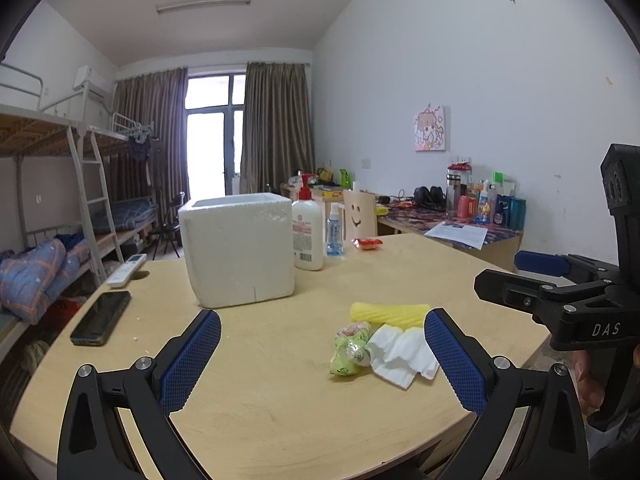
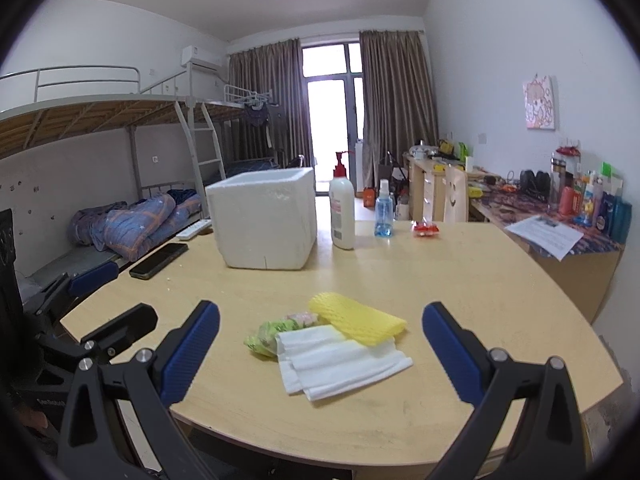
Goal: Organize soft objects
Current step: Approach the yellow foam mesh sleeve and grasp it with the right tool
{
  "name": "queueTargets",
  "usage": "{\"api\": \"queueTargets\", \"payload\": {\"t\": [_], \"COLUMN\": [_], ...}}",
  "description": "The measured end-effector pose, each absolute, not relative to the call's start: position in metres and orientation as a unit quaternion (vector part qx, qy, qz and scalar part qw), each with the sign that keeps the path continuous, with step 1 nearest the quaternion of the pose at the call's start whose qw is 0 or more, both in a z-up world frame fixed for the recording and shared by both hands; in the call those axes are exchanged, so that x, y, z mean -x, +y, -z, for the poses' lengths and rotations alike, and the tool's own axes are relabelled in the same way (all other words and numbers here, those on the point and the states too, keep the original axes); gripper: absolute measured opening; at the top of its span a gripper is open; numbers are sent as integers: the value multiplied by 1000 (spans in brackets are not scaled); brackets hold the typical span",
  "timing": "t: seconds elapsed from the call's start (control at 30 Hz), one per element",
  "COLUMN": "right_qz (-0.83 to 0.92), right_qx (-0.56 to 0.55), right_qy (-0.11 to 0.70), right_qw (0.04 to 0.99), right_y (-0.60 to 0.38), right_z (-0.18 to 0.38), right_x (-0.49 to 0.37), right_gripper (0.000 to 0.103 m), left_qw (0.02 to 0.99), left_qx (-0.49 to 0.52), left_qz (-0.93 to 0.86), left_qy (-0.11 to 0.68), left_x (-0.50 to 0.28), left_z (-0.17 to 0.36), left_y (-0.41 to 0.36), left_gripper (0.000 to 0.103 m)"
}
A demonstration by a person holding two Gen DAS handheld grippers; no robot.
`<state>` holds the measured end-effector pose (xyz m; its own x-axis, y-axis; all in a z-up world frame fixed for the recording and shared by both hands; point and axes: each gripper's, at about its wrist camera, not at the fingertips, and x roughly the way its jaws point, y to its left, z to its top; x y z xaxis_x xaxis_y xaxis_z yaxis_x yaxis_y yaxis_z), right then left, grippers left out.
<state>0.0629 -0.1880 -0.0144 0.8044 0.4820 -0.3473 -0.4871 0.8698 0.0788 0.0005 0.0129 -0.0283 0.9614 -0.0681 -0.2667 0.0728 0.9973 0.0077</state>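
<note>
Resting at centre frame on the counter, the white foam box looks rigid, light and open-topped. Below it, lower centre, lie the white folded cloth, the yellow foam net and the small green packet, touching: all likely limp and compressible; pinch each at mid-body. The left gripper and right gripper hover low, jaws spread wide, empty.

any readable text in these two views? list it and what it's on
"DAS": on the black body of the right gripper, seen in the left wrist view.
Lotion bottle label: too blurred to read.
Printed sheet on the side desk: too small to read.
Nothing else legible.
</note>
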Motion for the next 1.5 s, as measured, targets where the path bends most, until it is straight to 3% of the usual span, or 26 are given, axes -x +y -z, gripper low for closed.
{"api": "queueTargets", "payload": {"t": [1.5], "right_qz": [-250], "right_qx": [17], "right_qy": [293], "right_qw": [923], "right_y": [-189], "right_z": [63], "right_x": [-150], "right_gripper": [102], "left_qw": [969], "left_qx": [-11], "left_qz": [80], "left_qy": [232], "left_x": [-78], "left_z": [68], "left_y": [6], "left_gripper": [102]}}
